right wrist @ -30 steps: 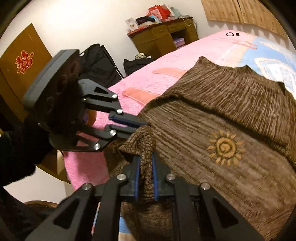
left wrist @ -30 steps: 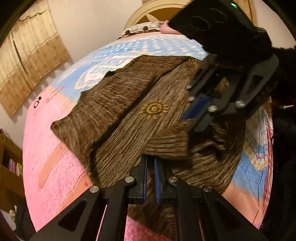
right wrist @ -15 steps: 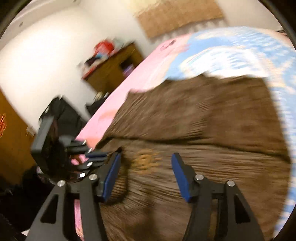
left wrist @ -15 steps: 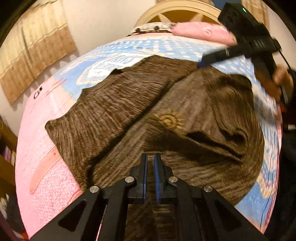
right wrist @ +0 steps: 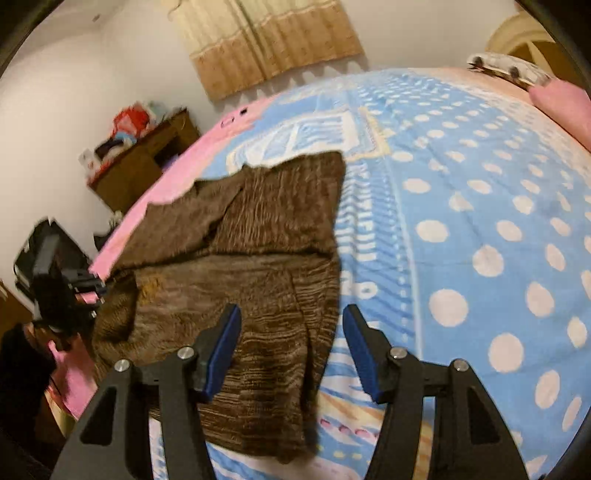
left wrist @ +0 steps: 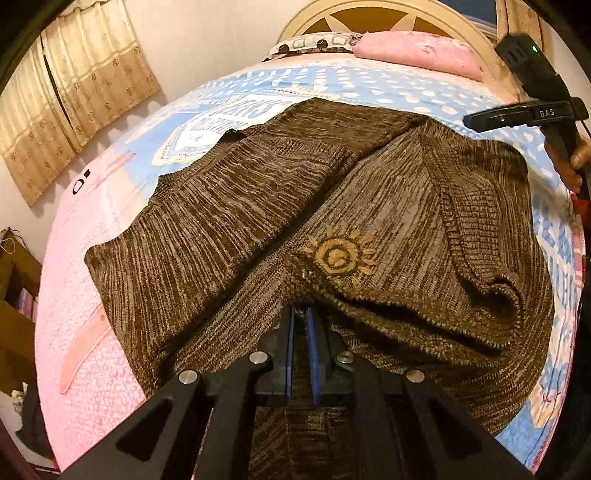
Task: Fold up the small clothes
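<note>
A brown knitted sweater (left wrist: 258, 206) with a yellow sun emblem (left wrist: 338, 254) lies partly folded on the bed. My left gripper (left wrist: 300, 321) is shut on the sweater's near edge, with knit bunched over its tips. The sweater also shows in the right wrist view (right wrist: 266, 258), with one side folded over. My right gripper (right wrist: 291, 332) is open and empty above the sweater's right edge. It appears in the left wrist view (left wrist: 532, 110) at the far right, held up off the bed. The left gripper shows in the right wrist view (right wrist: 88, 286) at the sweater's far left edge.
The bed has a blue polka-dot and pink blanket (right wrist: 461, 206). A pink pillow (left wrist: 417, 51) and headboard (left wrist: 369, 18) are at the far end. A wooden cabinet (right wrist: 144, 166) with clutter stands by the wall, under beige curtains (right wrist: 266, 40).
My right gripper let go of the sweater fold, opened, and pulled back to the right. The fold now lies on the sweater. My left gripper stays shut on the near edge.
</note>
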The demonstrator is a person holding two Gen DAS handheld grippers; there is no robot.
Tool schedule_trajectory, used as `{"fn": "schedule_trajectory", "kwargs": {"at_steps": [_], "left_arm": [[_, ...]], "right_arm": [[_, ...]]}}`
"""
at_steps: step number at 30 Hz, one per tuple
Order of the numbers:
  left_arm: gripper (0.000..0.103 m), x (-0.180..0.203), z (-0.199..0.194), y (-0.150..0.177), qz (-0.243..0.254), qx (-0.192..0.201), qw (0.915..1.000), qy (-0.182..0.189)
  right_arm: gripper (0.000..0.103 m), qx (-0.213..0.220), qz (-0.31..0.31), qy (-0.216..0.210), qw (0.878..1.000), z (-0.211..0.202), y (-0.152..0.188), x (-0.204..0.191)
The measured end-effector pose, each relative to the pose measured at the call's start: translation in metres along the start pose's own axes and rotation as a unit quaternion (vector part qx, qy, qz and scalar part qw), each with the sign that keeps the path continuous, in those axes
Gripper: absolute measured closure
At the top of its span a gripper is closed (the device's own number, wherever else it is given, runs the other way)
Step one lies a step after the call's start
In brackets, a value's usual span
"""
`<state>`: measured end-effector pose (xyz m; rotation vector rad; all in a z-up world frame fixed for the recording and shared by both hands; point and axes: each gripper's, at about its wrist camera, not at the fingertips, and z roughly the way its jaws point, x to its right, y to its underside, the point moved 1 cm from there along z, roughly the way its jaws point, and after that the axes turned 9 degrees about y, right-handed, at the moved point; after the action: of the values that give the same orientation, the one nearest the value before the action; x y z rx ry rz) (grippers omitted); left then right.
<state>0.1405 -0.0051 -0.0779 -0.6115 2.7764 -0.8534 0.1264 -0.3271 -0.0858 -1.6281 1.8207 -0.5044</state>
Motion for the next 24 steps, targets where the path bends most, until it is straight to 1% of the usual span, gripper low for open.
{"fn": "schedule_trajectory", "kwargs": {"at_steps": [2,3,4,5,6,7,8,9,10,11,12,13,16,19,22,24], "left_arm": [[0.096,0.000,-0.001,0.003,0.000,-0.004,1.0000,0.001],[0.096,-0.001,-0.002,0.003,-0.002,-0.005,1.0000,0.005],[0.096,-0.003,-0.002,0.004,-0.007,-0.007,0.9999,0.010],[0.096,-0.004,-0.004,0.004,-0.015,-0.008,0.9997,0.016],[0.096,-0.007,-0.004,0.004,-0.025,-0.010,0.9994,0.022],[0.096,-0.007,-0.003,0.002,-0.028,-0.012,0.9993,0.024],[0.096,-0.007,-0.002,0.002,-0.027,-0.013,0.9992,0.025],[0.096,-0.006,-0.001,0.000,-0.023,-0.012,0.9993,0.025],[0.096,-0.006,0.000,-0.001,-0.021,-0.012,0.9994,0.026],[0.096,-0.005,0.001,-0.002,-0.019,-0.011,0.9994,0.028],[0.096,-0.006,0.003,-0.004,-0.018,-0.011,0.9993,0.029],[0.096,-0.006,0.004,-0.007,-0.017,-0.012,0.9994,0.029],[0.096,-0.012,0.004,-0.010,-0.033,-0.004,0.9988,0.035],[0.096,-0.021,0.007,-0.008,-0.067,0.004,0.9963,0.053],[0.096,-0.027,0.010,-0.008,-0.094,0.021,0.9931,0.067],[0.096,-0.031,0.010,-0.004,-0.123,0.038,0.9889,0.075]], "right_arm": [[0.042,-0.001,-0.032,-0.005,0.999,0.008,-0.003,-0.013],[0.040,-0.004,-0.052,-0.008,0.999,0.015,-0.006,-0.020],[0.034,-0.009,-0.070,-0.002,0.997,0.024,-0.009,-0.026],[0.032,-0.014,-0.079,0.006,0.997,0.030,-0.008,-0.027],[0.032,-0.023,-0.086,0.003,0.996,0.039,-0.006,-0.028],[0.032,-0.035,-0.090,-0.010,0.995,0.047,-0.004,-0.030],[0.032,-0.034,-0.106,-0.006,0.994,0.052,0.000,-0.035],[0.034,-0.023,-0.129,0.009,0.991,0.051,0.003,-0.039],[0.048,-0.018,-0.157,0.026,0.987,0.050,0.006,-0.045],[0.066,-0.013,-0.172,0.025,0.985,0.045,0.008,-0.048],[0.079,-0.014,-0.170,0.017,0.985,0.041,0.009,-0.047],[0.086,-0.013,-0.162,0.018,0.987,0.038,0.009,-0.044],[0.088,-0.003,-0.135,0.017,0.991,0.029,0.018,-0.029],[0.088,-0.001,-0.093,-0.003,0.996,0.026,0.026,-0.016],[0.087,0.001,-0.074,-0.009,0.997,0.027,0.026,-0.015],[0.087,0.000,-0.067,-0.014,0.998,0.028,0.025,-0.016]]}}
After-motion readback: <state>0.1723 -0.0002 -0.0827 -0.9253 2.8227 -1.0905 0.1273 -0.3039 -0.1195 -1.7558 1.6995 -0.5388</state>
